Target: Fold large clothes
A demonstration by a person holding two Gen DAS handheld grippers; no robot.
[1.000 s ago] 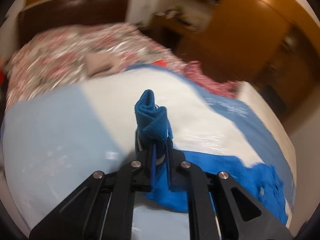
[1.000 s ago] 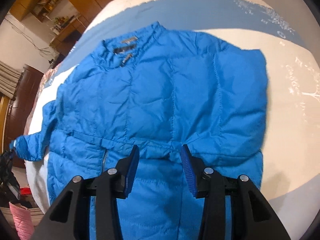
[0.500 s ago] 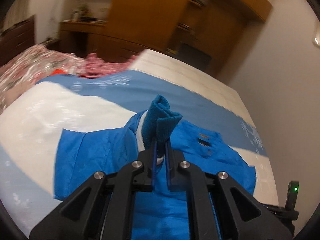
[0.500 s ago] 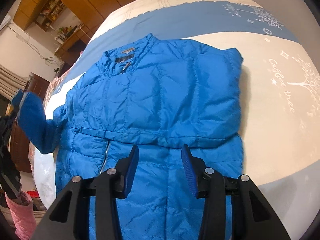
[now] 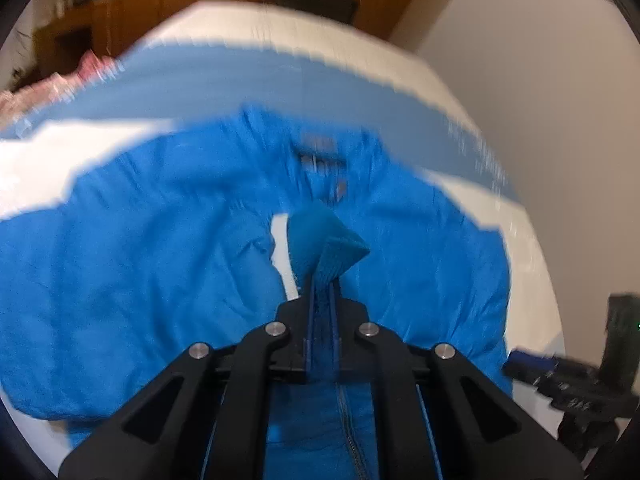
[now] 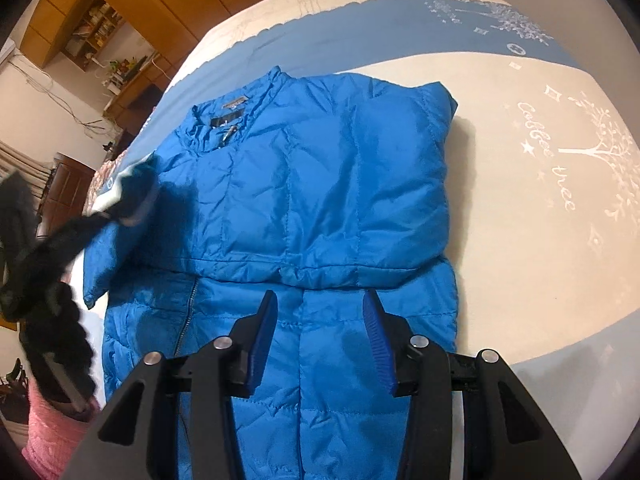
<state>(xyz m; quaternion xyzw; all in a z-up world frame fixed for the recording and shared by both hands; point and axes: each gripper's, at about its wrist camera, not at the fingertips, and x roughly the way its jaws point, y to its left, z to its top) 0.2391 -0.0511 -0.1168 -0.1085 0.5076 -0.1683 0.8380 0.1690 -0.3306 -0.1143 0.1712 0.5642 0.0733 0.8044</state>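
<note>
A: Blue and puffy, the jacket [image 6: 320,208] lies flat on the bed [image 6: 540,220], front side up. One side is already folded in over its chest.

B: What is the left gripper [image 5: 322,276] doing?

A: Its tongs are squeezed tight on the cuff [image 5: 320,248] of the other sleeve [image 6: 104,256]. It holds the cuff up over the chest, just below the collar [image 6: 232,116].

B: And the right gripper [image 6: 320,340]?

A: Its tongs are apart with nothing between them. It hangs over the bottom half of the jacket.

B: How should the sleeve go down?

A: I think it should be laid straight across the chest, pulled smooth, with no lump under it. Let go only when the cuff lies flat. The right gripper could press the jacket so it does not slide.

B: Which way does the jacket point?

A: In the right view the collar points away, up toward the wood cupboards [image 6: 132,4]. The hem is close to us. Its long line runs from collar to hem, along the zip [image 6: 186,312].
</note>
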